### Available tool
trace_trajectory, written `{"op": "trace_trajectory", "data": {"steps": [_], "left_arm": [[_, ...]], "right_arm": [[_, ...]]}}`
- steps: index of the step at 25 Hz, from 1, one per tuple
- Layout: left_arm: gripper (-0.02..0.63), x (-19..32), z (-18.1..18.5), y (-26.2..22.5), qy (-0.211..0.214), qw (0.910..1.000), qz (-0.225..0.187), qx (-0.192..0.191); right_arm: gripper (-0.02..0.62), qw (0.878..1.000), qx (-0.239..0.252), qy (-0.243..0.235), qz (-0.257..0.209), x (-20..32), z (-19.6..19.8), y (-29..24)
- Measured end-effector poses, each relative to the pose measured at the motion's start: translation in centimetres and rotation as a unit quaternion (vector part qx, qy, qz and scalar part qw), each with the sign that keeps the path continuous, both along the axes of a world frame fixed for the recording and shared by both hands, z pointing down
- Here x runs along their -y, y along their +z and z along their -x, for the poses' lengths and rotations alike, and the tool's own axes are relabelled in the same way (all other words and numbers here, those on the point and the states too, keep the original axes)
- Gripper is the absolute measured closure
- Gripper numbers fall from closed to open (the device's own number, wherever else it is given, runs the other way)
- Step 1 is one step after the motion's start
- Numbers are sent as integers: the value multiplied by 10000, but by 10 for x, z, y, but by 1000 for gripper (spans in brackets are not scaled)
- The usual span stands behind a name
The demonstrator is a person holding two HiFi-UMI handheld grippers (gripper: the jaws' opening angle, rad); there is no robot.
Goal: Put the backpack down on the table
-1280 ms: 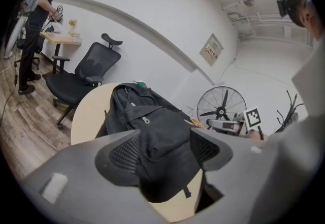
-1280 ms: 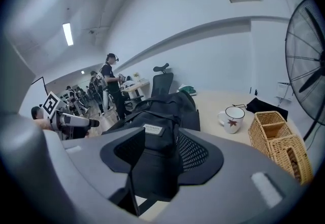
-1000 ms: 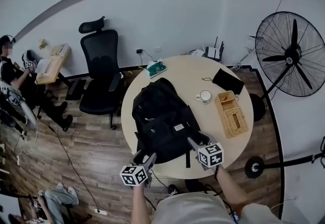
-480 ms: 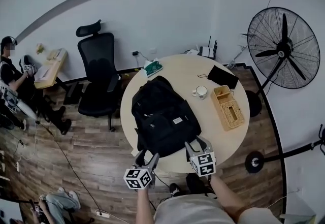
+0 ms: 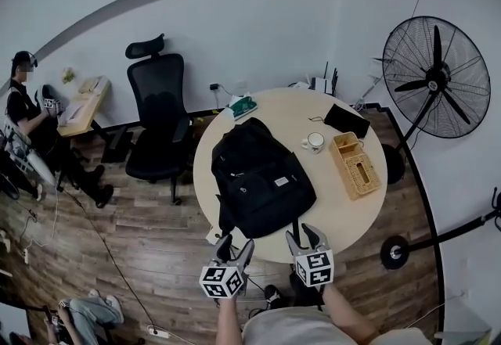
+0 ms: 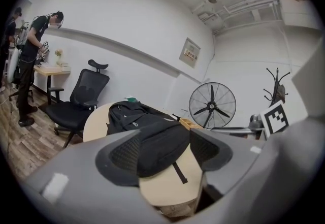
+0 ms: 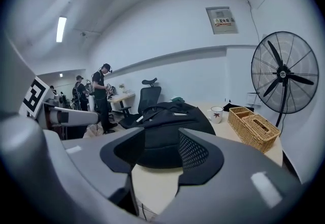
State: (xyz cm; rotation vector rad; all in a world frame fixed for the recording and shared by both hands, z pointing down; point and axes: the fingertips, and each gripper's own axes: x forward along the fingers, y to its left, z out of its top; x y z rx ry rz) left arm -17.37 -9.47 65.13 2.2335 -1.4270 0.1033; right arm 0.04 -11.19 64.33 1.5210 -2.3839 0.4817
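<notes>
A black backpack (image 5: 258, 176) lies flat on the round wooden table (image 5: 337, 210), its lower end near the front edge and a strap hanging over it. My left gripper (image 5: 236, 248) hovers open just off the table's front edge, nothing between its jaws. My right gripper (image 5: 305, 238) is open too, beside it at the table's edge. In the left gripper view the backpack (image 6: 152, 139) shows through the gap between the jaws of that gripper (image 6: 161, 151), apart from them. The right gripper view shows the backpack (image 7: 170, 129) likewise ahead of the empty right gripper (image 7: 165, 153).
On the table stand a wicker box (image 5: 356, 164), a white mug (image 5: 315, 141), a dark pouch (image 5: 348, 120) and a green item (image 5: 242, 107). A black office chair (image 5: 160, 124) stands left of the table, a big floor fan (image 5: 435, 77) at right. People stand near a desk (image 5: 78, 105) at far left.
Both grippers have pulled back from the backpack toward me, off the table's front edge. The backpack stays lying on the table.
</notes>
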Motion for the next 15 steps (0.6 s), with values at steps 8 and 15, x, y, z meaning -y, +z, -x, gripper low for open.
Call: {"op": "trace_trajectory", "data": {"steps": [8,15], "left_arm": [[291,-15,-3,4,-12,9998,-166,116],[514,-15,7,-9,-307,9989,-350,42]], "right_arm": [[396,9994,241,204,-142,-21,10,3],[426,9987,362,320,-184,-21,4,1]]}}
